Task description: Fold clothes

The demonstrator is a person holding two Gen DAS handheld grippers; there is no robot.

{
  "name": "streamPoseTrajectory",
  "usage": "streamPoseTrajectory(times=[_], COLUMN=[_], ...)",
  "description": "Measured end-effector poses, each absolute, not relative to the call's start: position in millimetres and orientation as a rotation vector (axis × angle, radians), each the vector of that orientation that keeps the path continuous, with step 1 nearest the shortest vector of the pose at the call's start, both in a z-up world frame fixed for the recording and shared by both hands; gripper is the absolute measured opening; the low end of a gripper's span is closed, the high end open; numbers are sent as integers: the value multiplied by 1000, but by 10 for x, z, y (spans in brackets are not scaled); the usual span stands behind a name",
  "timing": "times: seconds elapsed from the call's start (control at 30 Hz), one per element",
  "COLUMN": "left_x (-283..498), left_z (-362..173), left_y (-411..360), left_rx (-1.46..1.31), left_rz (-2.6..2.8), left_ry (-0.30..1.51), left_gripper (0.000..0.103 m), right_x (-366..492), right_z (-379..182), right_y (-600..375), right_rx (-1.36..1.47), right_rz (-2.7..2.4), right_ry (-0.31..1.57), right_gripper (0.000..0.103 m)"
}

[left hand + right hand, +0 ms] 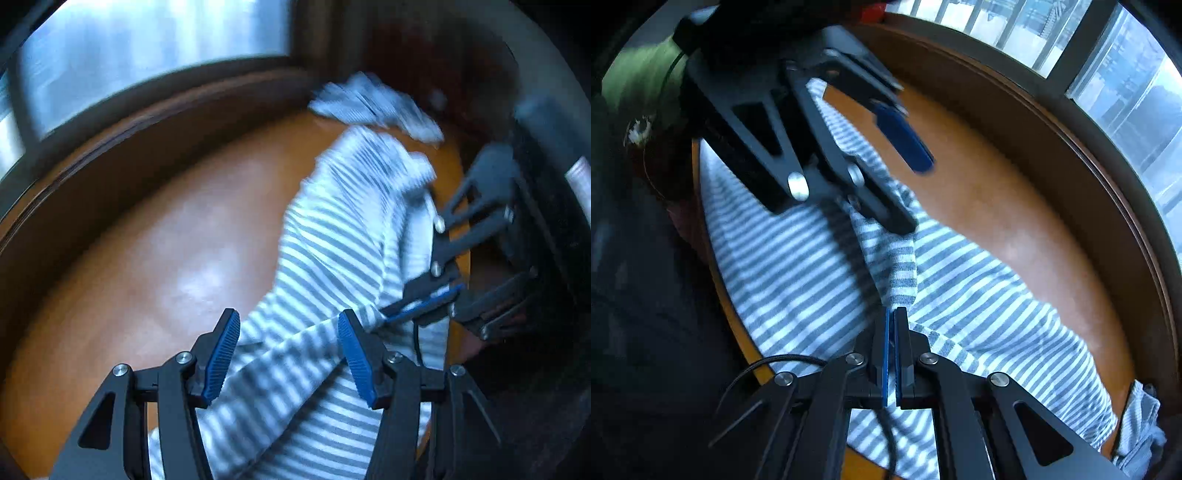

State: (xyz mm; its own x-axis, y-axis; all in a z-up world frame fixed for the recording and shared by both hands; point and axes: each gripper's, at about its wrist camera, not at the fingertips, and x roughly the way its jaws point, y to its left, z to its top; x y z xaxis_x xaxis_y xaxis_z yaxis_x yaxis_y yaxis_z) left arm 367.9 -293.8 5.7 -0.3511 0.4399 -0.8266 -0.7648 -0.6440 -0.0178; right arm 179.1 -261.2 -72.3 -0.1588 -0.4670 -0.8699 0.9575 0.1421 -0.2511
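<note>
Closest to my lens, the right gripper (894, 325) is pinched tight on a fold of the striped garment (812, 266), which sprawls across the orange table (1015, 206) ahead of both tongs. My left gripper (288, 354) stands half open, straddling cloth without pressing it.

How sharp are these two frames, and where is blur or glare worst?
Left wrist view: the striped shirt and right claw smear with motion; window light glares on the table. Right wrist view: sharper shirt, blurred left claw, strong fisheye bending.
</note>
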Motion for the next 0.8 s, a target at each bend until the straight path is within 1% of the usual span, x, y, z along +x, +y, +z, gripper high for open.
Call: streamPoseTrajectory(times=[0.07,0.1,0.13,0.17,0.2,0.27,0.37,0.4,0.43,0.53,0.57,0.67,0.77,0.8], left_x=[3769,3800,3829,3859,3881,3923,3983,4010,4038,4133,4147,4119,4117,4130], left_z=[-50,-82,-113,-143,-134,-109,2,6,8,35,41,-44,-133,-160], left_y=[-2781,-2735,-2691,-2647,-2648,-2656,-2761,-2773,-2783,-2780,-2750,-2563,-2419,-2386], left_rx=[-1060,-1049,-1037,-1026,-1024,-1022,-1043,-1053,-1064,-1084,-1093,-1123,-1135,-1137], left_rz=[1970,1951,1932,1912,1914,1922,1961,1976,1991,2042,2050,2034,2001,1999], left_ry=[653,706,755,804,812,823,752,748,746,752,742,764,852,873], left_gripper=[53,51,47,31,18,10,10,10,10,10,10,10,10,11], right_x=[1823,1824,1824,1809,1788,1698,1503,1414,1338,1091,1020,867,825,781], right_z=[-729,-719,-710,-700,-689,-652,-600,-593,-592,-579,-563,-506,-447,-443], right_y=[-2571,-2543,-2514,-2469,-2419,-2284,-2045,-1945,-1855,-1545,-1494,-1420,-1378,-1344], right_rx=[622,641,659,674,688,735,818,857,888,948,952,943,901,886], right_rz=[-1433,-1456,-1478,-1520,-1569,-1677,-1846,-1910,-1965,-2089,-2111,-2145,-2107,-2087], right_ry=[1079,1061,1043,1028,1014,940,792,724,663,503,478,461,545,583], right_gripper=[4,4,4,5,6,9,18,24,27,27,27,27,27,29])
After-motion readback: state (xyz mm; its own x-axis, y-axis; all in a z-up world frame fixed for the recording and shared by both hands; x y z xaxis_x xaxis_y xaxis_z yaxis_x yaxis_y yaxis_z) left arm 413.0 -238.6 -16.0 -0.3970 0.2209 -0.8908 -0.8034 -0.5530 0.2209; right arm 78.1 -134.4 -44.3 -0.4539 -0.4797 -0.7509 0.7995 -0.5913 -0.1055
